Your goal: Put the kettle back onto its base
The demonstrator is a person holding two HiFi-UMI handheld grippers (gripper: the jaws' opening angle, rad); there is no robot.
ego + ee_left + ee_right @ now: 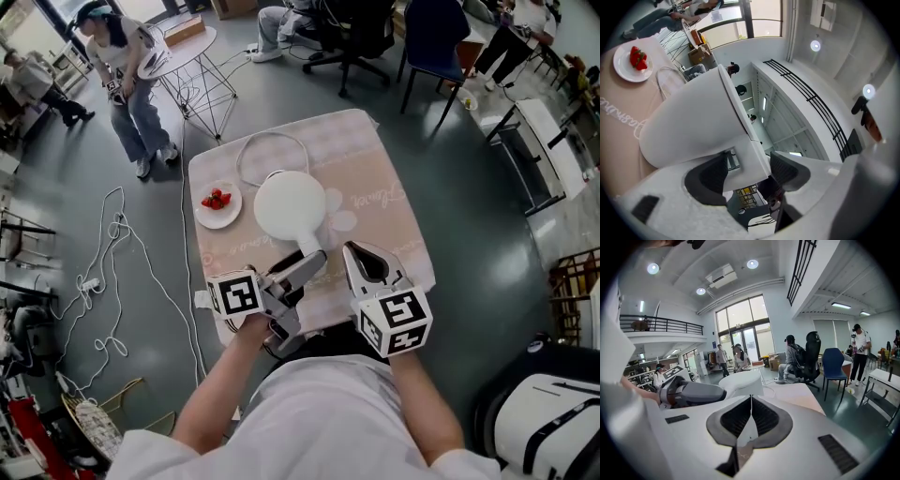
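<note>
The white kettle (pixel 289 208) (pixel 693 122) (pixel 740 380) stands on the pink-clothed table (pixel 394 216), its handle (pixel 745 154) pointing toward me. A white cord (pixel 272 141) loops behind it; whatever is beneath the kettle is hidden. My left gripper (pixel 309 262) (pixel 750 168) is rolled on its side and open. The handle lies between its jaws, with a small gap showing beside the pads. My right gripper (pixel 356 251) (pixel 751 399) is shut on nothing, just right of the kettle near the table's front edge.
A white plate of strawberries (pixel 217 204) (pixel 633 61) sits left of the kettle. Loose cables (pixel 112 281) lie on the floor to the left. Behind the table are a round wire-legged side table (pixel 187 56), a seated person (pixel 127 75) and office chairs (pixel 356 37).
</note>
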